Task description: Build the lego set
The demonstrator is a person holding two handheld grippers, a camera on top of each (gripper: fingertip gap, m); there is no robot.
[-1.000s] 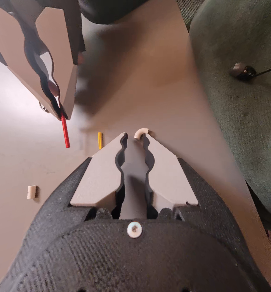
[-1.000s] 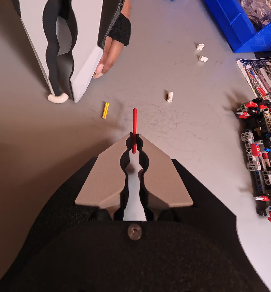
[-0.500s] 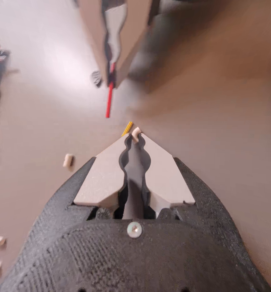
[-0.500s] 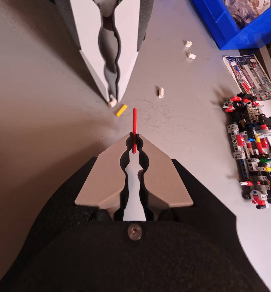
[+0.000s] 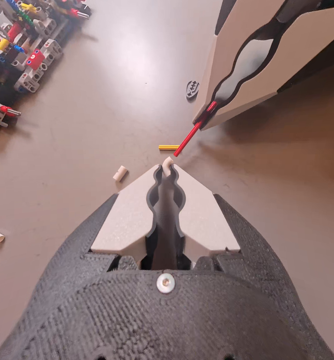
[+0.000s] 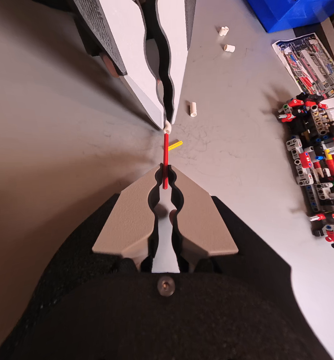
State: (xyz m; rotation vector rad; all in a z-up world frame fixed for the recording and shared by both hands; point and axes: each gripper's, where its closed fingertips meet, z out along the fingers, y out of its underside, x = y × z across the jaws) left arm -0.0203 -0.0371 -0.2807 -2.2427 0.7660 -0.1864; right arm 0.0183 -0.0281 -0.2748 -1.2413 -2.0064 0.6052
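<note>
My left gripper (image 5: 166, 165) is nearly closed, its two tips pinching a small curved white tube (image 5: 167, 163) that sticks out just past them, bent end forward. My right gripper (image 6: 165, 165) is closed down on a thin red rod (image 6: 165, 155); the rod runs straight out ahead between the pads, its back end showing in the wavy slot behind the tips.

The two grippers face each other above the grey table (image 5: 104, 116). In the right wrist view the red rod's far tip sits right at the open mouth of the white tube; I cannot tell whether they touch. In the left wrist view a sliver of table shows between them.

A short yellow rod (image 5: 168, 147) lies flat on the table just beyond the tube, its end crossed by the red rod in both views. A short white sleeve (image 5: 120, 173) lies just left of my left fingertips. A dark round part (image 5: 192, 90) lies beside the right gripper. A brick-built model (image 6: 322, 165) stands well off to the right, with a printed booklet (image 6: 308, 64) and a blue bin (image 6: 290, 13) beyond it.
</note>
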